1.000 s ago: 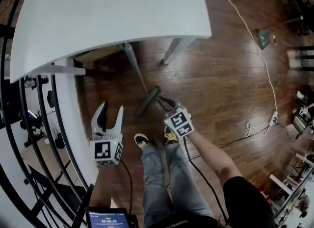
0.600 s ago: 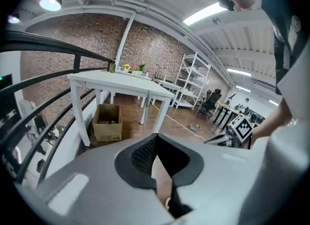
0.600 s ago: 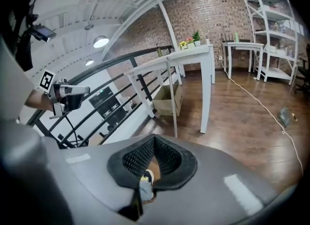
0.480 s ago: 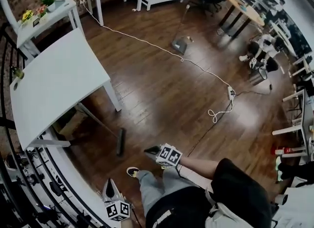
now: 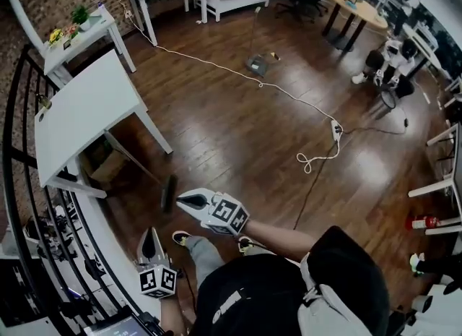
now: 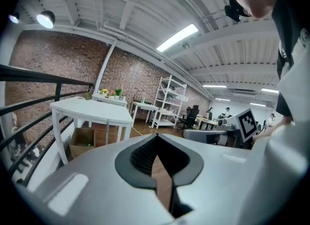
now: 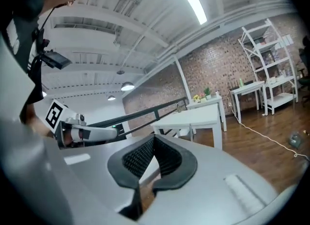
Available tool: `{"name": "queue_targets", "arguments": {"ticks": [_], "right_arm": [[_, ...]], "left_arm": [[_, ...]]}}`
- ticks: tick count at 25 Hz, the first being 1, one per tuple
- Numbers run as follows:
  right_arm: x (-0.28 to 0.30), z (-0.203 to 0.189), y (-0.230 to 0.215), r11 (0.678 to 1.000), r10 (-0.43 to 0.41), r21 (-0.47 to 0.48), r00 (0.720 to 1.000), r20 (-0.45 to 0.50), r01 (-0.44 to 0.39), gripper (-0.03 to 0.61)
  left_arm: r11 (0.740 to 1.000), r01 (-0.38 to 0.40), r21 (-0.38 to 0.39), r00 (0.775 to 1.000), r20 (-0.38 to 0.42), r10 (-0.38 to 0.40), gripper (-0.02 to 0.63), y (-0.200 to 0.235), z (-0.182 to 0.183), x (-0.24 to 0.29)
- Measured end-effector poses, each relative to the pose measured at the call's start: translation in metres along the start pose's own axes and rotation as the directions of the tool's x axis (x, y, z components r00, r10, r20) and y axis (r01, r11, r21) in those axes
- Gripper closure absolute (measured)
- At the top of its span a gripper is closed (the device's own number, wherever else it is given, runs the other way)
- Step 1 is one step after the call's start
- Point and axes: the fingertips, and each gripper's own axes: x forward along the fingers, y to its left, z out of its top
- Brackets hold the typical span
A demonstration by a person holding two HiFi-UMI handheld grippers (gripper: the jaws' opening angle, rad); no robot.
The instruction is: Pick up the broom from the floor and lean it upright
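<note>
Hovering with right gripper (image 5: 181,198) at 3 o'clock of broom (image 5: 169,193) on floor (image 5: 238,132) — jaws together, empty; holding left gripper (image 5: 151,235) at 7 o'clock — likewise closed on nothing.

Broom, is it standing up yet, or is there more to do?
Looks done: the dark long-handled broom stands tilted, with its head on the brown wooden floor and its handle seemingly against the white table. In hand: nothing; the left tool and right tool are shut and empty. Left: probably nothing.

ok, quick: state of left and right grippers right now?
Left grey two-jaw gripper: closed, holding nothing.
Right grey two-jaw gripper: closed, holding nothing.
</note>
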Motion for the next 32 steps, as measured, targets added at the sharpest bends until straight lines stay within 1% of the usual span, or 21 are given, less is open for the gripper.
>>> {"name": "queue_targets", "arguments": {"ticks": [2, 3, 5, 8, 11, 17, 21, 25, 28, 32], "right_arm": [[-0.03, 0.001, 0.013, 1.0, -0.007, -0.004, 1.0, 0.02, 0.008, 0.574], [-0.042, -0.001, 0.019, 1.0, -0.007, -0.007, 1.0, 0.017, 0.007, 0.574], [-0.061, -0.008, 0.032, 1.0, -0.009, -0.015, 1.0, 0.001, 0.009, 0.574], [-0.079, -0.008, 0.049, 1.0, -0.016, -0.022, 1.0, -0.006, 0.016, 0.574], [-0.09, 0.003, 0.066, 1.0, -0.018, -0.003, 1.0, 0.018, 0.018, 0.574], [-0.092, 0.013, 0.094, 0.998, -0.024, -0.061, 0.999, 0.025, 0.025, 0.574], [-0.093, 0.018, 0.095, 0.997, -0.038, -0.066, 0.999, 0.036, 0.04, 0.575], [-0.097, 0.015, 0.092, 0.997, -0.035, -0.064, 0.998, 0.046, 0.038, 0.575], [-0.101, 0.015, 0.091, 0.997, -0.035, -0.064, 0.998, 0.052, 0.038, 0.575], [-0.102, 0.021, 0.089, 0.997, -0.027, -0.064, 0.998, 0.06, 0.031, 0.575]], "left_arm": [[0.998, 0.024, 0.053, 0.999, 0.022, -0.025, 0.597, -0.044, 0.005, -0.012], [0.997, 0.032, 0.066, 0.999, 0.03, -0.034, 0.597, -0.061, 0.006, -0.017], [0.998, 0.022, 0.066, 0.999, 0.034, -0.025, 0.597, -0.084, 0.007, -0.026], [0.998, 0.004, 0.057, 0.999, 0.035, -0.006, 0.597, -0.1, 0.013, -0.039], [0.999, 0.026, 0.045, 0.999, 0.044, -0.028, 0.597, -0.109, 0.028, -0.049], [0.996, 0.026, 0.09, 0.997, 0.076, -0.033, 0.597, -0.109, 0.046, -0.066], [0.994, 0.016, 0.107, 0.997, 0.079, -0.024, 0.597, -0.112, 0.044, -0.068], [0.996, 0.008, 0.09, 0.996, 0.086, -0.016, 0.597, -0.116, 0.037, -0.068], [0.996, 0.017, 0.084, 0.996, 0.09, -0.025, 0.597, -0.121, 0.035, -0.068], [0.994, 0.023, 0.104, 0.995, 0.089, -0.032, 0.597, -0.131, 0.038, -0.066]]}}
